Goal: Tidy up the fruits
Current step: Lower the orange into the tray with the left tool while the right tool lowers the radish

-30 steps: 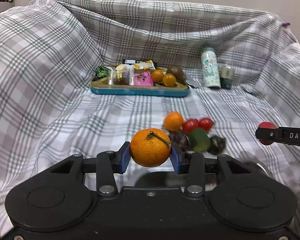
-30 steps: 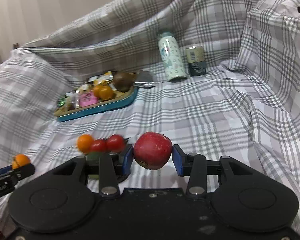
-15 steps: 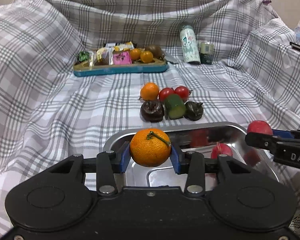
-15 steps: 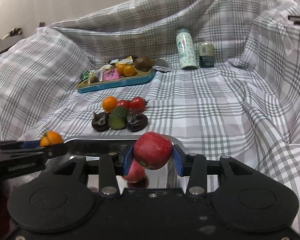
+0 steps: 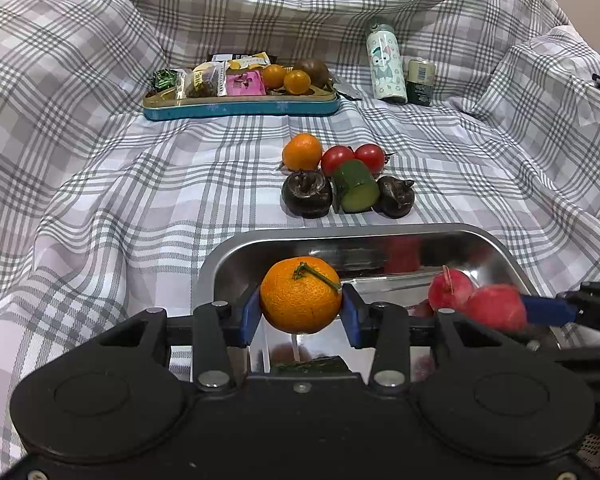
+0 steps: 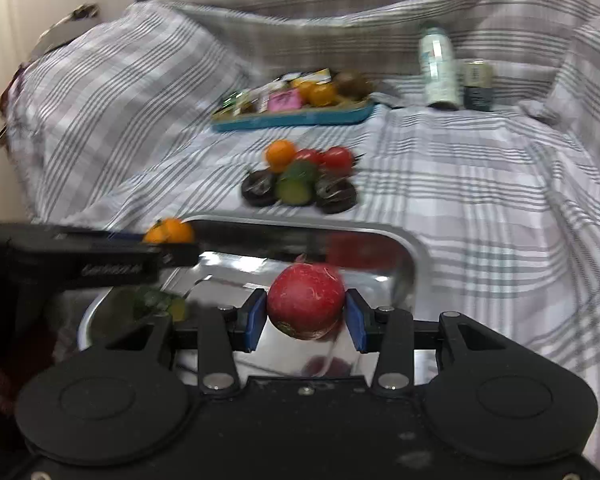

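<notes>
My left gripper (image 5: 301, 314) is shut on an orange mandarin (image 5: 300, 294) with a green stem, held over the steel tray (image 5: 340, 234). My right gripper (image 6: 306, 320) is shut on a red fruit (image 6: 306, 306) over the same tray (image 6: 404, 248), and it shows at the right of the left wrist view (image 5: 512, 312) with that red fruit (image 5: 496, 306). Another red fruit (image 5: 448, 290) lies in the tray. Beyond the tray lies a cluster: an orange (image 5: 302, 151), two tomatoes (image 5: 337, 158), a green cucumber piece (image 5: 356, 186) and two dark fruits (image 5: 307, 194).
A blue tin tray (image 5: 240, 106) with snack packets, two small oranges and a brown fruit stands at the back. A white bottle (image 5: 386, 64) and a small dark can (image 5: 420, 82) stand to its right. Checked cloth (image 5: 100, 180) covers everything and rises in folds on both sides.
Both grippers came back over the steel tray, which has entered view beneath them. The right gripper swung in from the right with its red fruit. Both grips held.
</notes>
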A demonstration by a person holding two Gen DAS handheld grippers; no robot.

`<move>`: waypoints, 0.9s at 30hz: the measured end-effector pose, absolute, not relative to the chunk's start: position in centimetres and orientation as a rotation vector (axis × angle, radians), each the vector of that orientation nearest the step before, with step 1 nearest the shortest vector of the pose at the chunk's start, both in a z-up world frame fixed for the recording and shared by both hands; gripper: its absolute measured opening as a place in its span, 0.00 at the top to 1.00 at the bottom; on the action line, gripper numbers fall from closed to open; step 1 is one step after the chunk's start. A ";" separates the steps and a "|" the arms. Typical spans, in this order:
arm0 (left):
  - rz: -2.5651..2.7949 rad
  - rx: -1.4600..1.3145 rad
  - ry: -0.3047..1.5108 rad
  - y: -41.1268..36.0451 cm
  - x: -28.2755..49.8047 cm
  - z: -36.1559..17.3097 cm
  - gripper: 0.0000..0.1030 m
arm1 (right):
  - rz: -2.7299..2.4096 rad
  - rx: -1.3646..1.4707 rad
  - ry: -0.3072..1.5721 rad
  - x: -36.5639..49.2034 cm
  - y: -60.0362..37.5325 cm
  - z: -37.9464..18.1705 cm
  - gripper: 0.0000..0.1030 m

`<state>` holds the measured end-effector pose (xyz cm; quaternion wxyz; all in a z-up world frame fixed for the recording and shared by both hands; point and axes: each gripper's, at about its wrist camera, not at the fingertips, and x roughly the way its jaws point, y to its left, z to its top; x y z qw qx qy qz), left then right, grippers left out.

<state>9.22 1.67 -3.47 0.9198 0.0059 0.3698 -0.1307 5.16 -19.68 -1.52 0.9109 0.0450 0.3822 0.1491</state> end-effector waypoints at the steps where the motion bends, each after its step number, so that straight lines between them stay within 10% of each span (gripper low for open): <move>1: -0.268 0.008 0.762 1.7 9.2 -3.5 0.52 | 0.319 0.073 0.792 5.1 -19.3 -1.6 0.57; 27: -0.261 -0.010 0.770 1.9 9.4 -3.3 0.52 | 0.293 0.062 0.765 5.1 -19.3 -1.5 0.56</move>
